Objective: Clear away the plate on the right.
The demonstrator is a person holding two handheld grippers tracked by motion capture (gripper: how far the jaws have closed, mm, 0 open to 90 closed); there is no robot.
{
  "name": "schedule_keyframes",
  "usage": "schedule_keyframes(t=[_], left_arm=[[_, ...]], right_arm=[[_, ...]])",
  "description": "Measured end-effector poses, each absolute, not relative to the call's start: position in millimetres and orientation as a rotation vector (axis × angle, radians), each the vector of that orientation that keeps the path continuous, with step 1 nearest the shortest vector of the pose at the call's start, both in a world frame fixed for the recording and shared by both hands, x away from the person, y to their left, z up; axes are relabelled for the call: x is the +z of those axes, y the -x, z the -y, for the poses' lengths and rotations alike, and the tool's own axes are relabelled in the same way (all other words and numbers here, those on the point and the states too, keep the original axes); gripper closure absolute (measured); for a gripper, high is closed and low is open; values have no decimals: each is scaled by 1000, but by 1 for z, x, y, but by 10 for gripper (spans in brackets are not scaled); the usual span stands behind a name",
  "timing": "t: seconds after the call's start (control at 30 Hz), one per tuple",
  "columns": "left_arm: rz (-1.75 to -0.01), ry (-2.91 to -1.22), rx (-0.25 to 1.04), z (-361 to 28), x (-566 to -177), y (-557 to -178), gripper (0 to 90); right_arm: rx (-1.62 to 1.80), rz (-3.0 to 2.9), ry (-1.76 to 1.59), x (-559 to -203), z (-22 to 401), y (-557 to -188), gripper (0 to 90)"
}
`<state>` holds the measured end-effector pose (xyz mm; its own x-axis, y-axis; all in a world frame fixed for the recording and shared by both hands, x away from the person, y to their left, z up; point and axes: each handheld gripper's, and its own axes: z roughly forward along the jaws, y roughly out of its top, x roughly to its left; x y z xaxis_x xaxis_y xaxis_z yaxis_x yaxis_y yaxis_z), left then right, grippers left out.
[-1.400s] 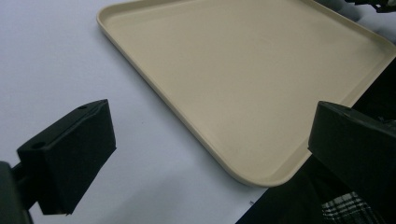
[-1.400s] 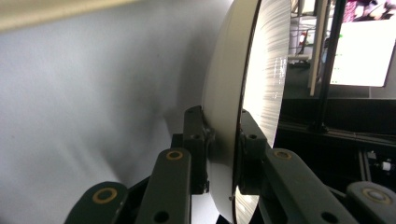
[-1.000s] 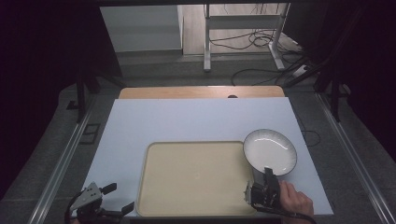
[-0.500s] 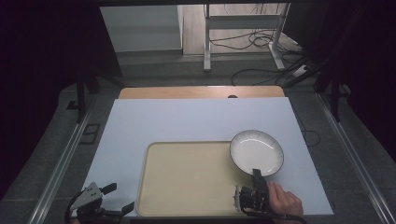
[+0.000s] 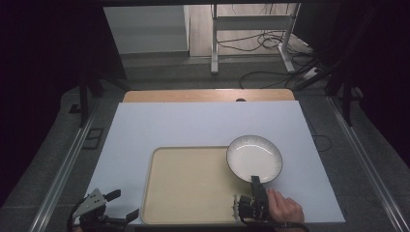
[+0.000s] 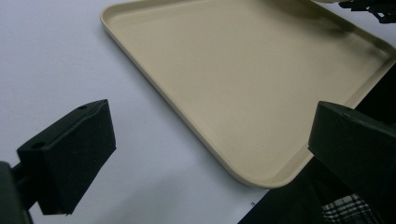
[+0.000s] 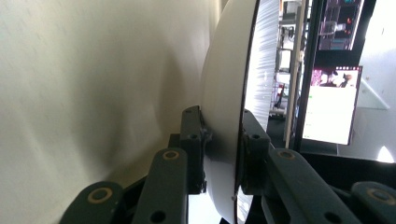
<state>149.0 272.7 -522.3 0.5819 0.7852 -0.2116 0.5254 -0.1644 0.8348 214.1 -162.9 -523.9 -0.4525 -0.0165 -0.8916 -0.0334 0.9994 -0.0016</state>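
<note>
Two grippers | right gripper [image 5: 255, 186]: jaws pinch plate [image 5: 254, 157] rim, over tray [image 5: 193, 183] | left gripper [image 5: 118, 207]: jaws spread, low

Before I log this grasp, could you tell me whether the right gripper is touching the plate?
Touching. In the right gripper view, the right gripper has both jaws pressed against opposite faces of the white plate at its rim.

The plate's [image 7: 229, 116] near rim sits hidden between the tongs [image 7: 223, 154] — its top cut off.
</note>
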Motion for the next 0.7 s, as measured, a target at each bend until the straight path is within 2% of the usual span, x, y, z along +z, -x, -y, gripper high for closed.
schedule_keyframes(t=[0.7], left_arm=[[-1065,-1828,335,-273,-522,-148,3]], right_arm=[[86,-2039,141,-528,128,-210,760]])
